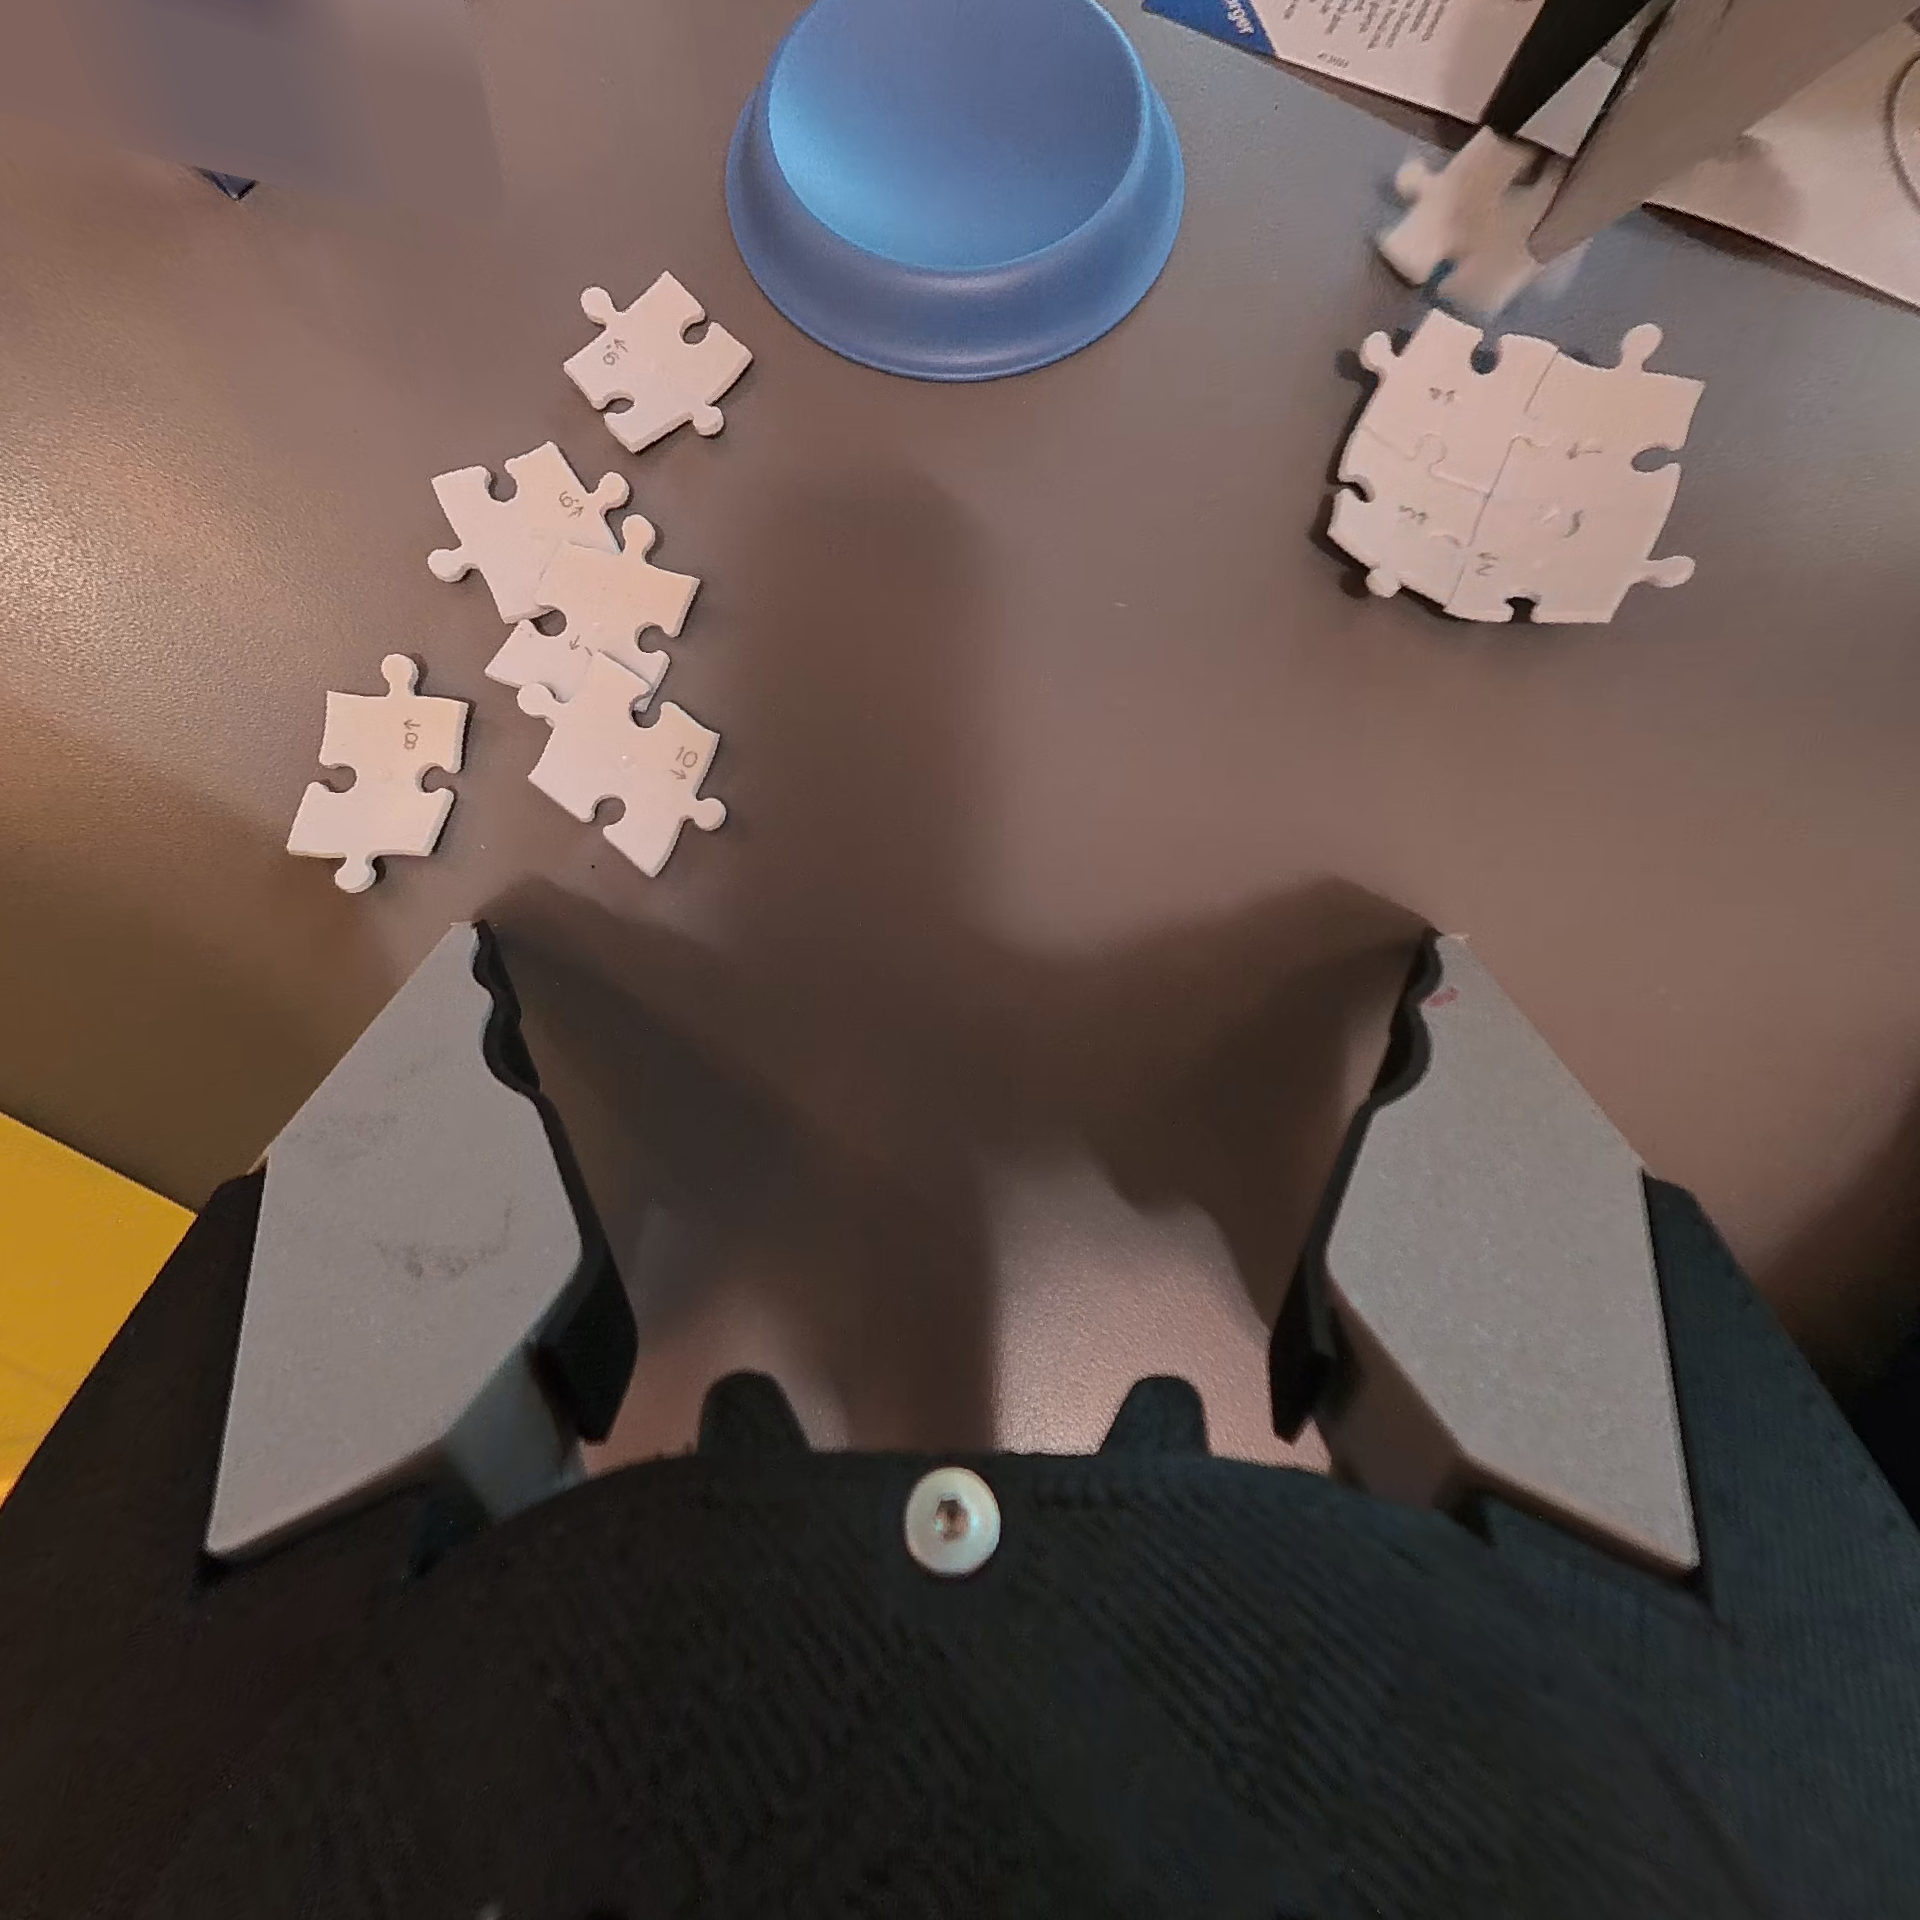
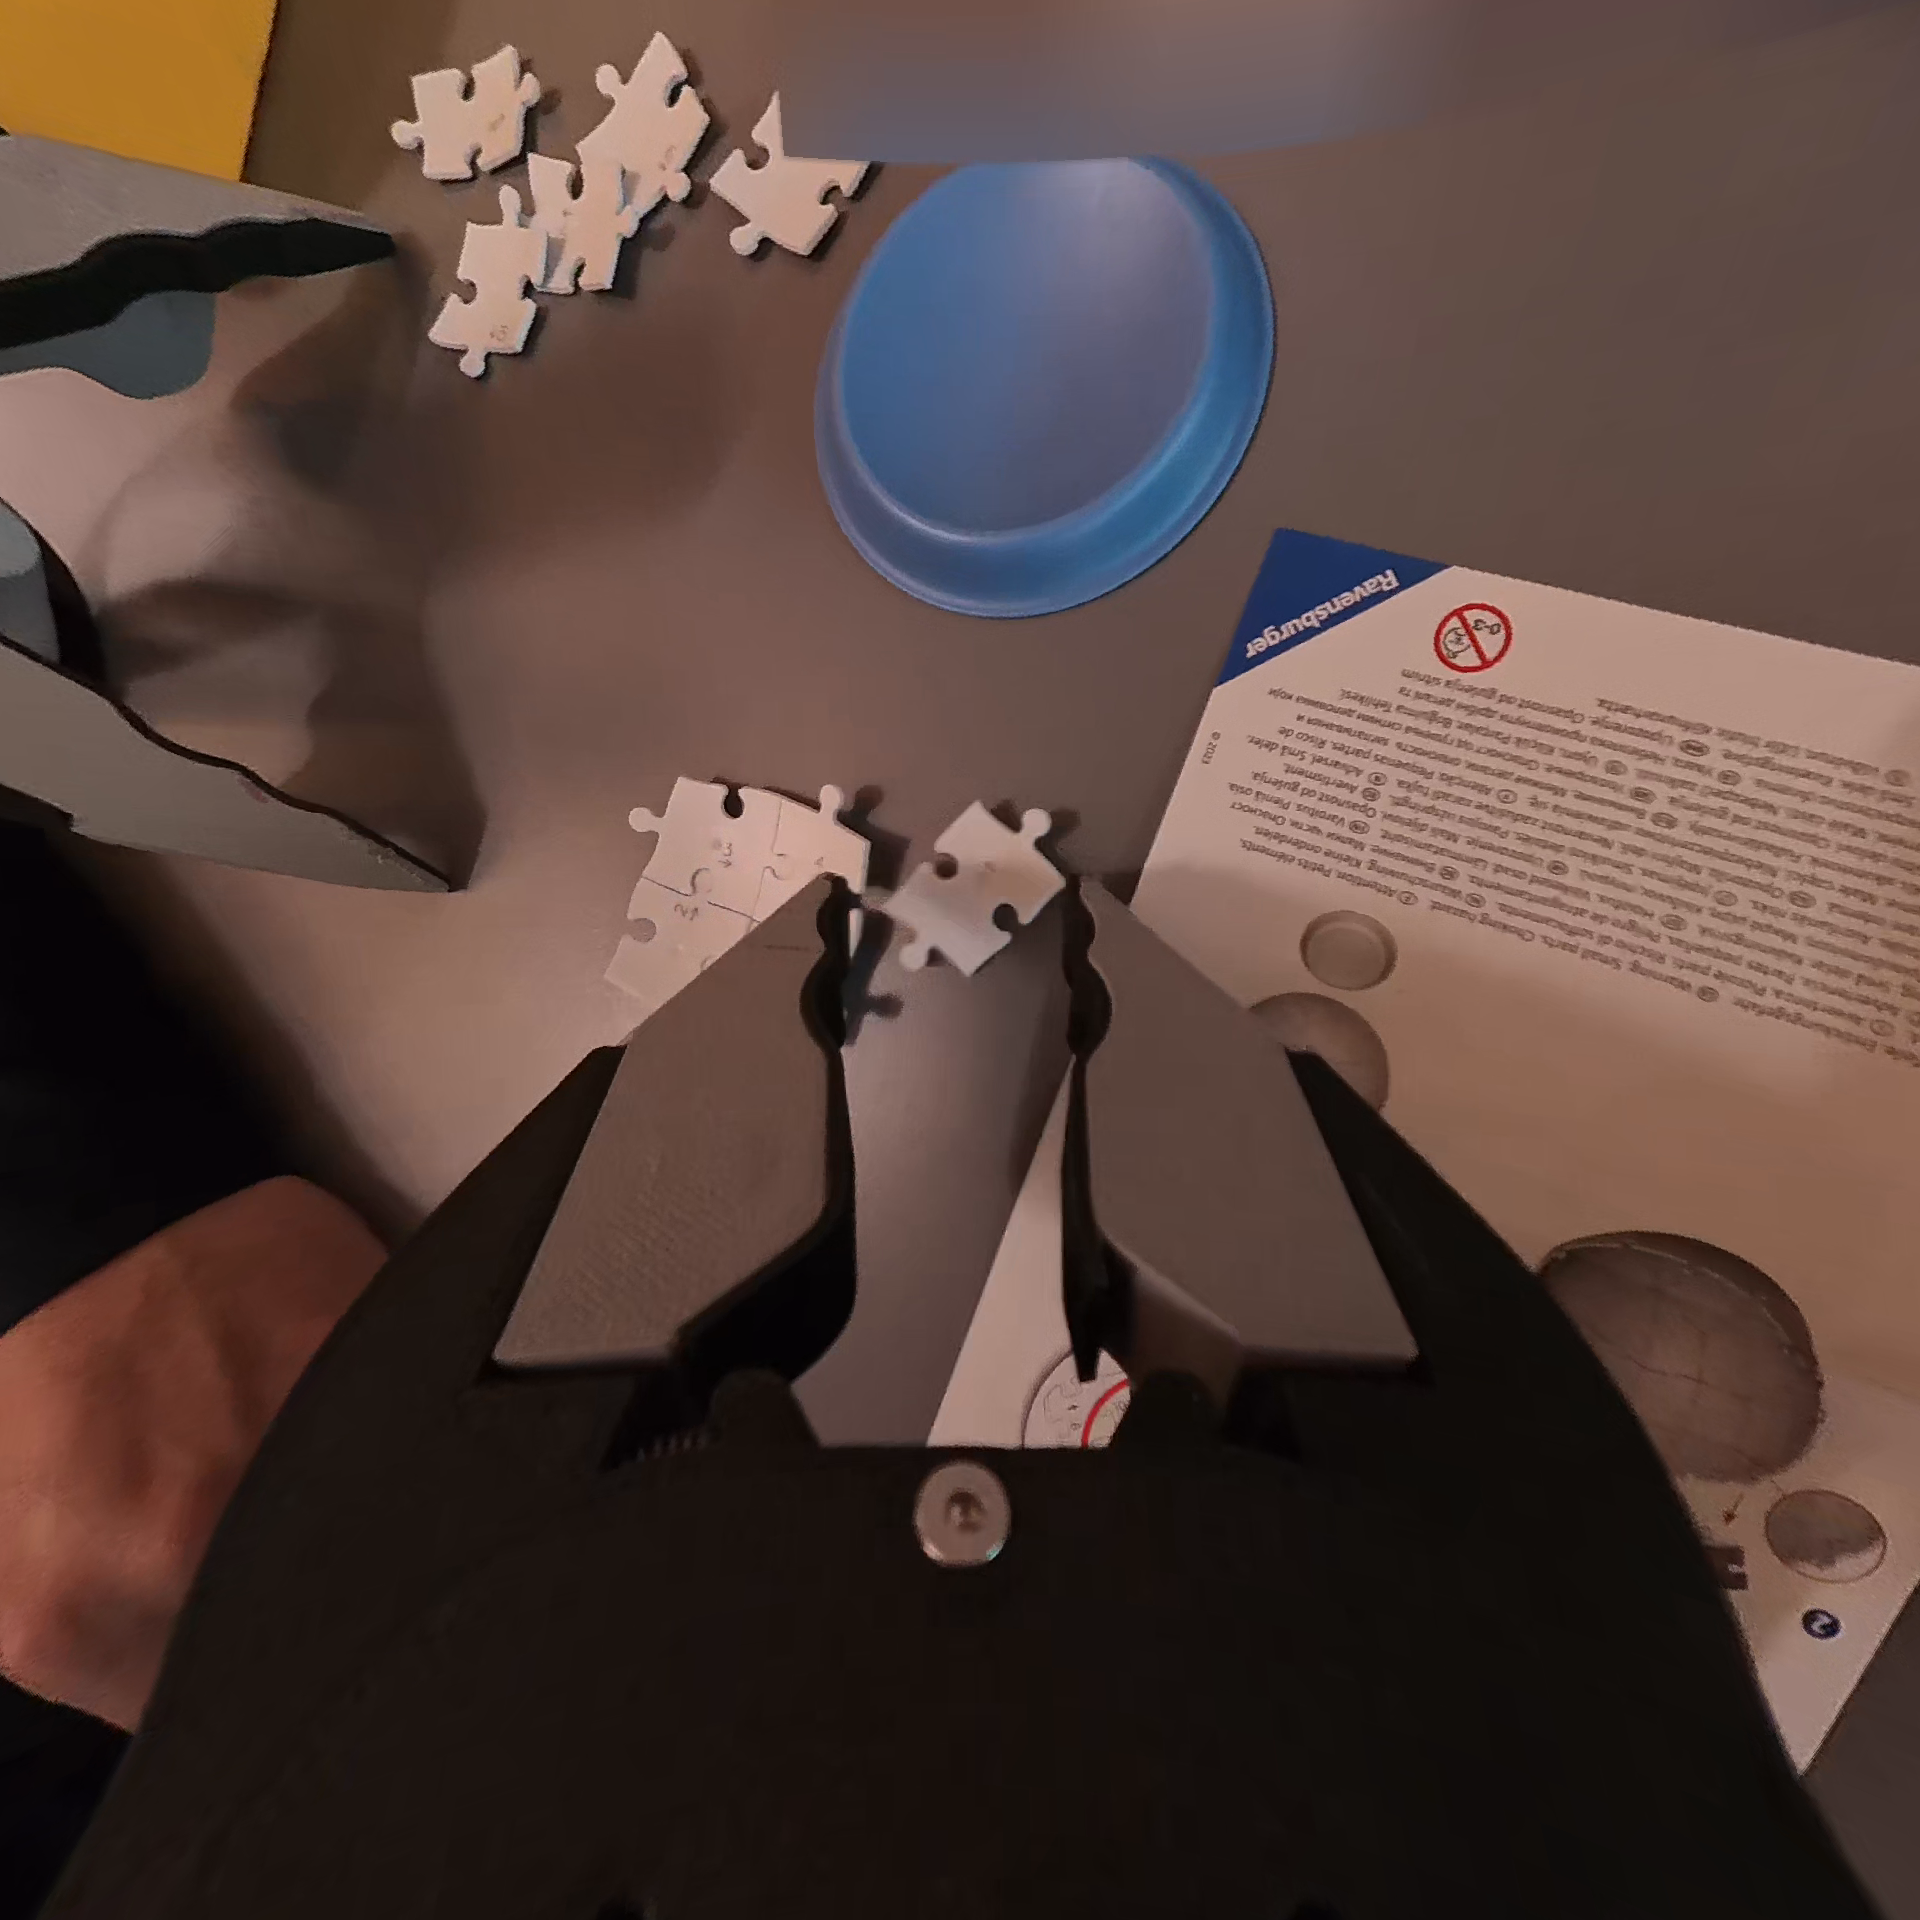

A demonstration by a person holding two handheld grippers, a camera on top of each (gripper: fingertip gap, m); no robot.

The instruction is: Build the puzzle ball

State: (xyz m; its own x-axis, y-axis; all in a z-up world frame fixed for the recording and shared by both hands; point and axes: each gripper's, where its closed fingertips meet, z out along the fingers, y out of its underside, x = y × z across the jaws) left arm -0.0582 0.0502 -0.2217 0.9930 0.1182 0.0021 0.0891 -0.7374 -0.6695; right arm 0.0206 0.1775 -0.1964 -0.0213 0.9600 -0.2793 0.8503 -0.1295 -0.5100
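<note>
A joined patch of white puzzle pieces (image 1: 1517,468) lies on the grey table at the right; it also shows in the right wrist view (image 2: 717,873). My right gripper (image 2: 956,894) is shut on a single white puzzle piece (image 2: 977,894), held just above the table beside the patch's edge. It shows blurred in the left wrist view (image 1: 1444,208). My left gripper (image 1: 961,940) is wide open and empty above bare table. Several loose white pieces (image 1: 582,623) lie to its front left and show in the right wrist view (image 2: 561,197). A blue bowl-shaped stand (image 1: 956,197) sits beyond them.
A printed instruction sheet (image 2: 1558,935) lies right of the patch, partly under my right gripper. A yellow surface (image 1: 73,1247) borders the table at the left. A person's hand (image 2: 156,1403) is at the lower left. My left gripper's fingers (image 2: 260,831) reach in from the left.
</note>
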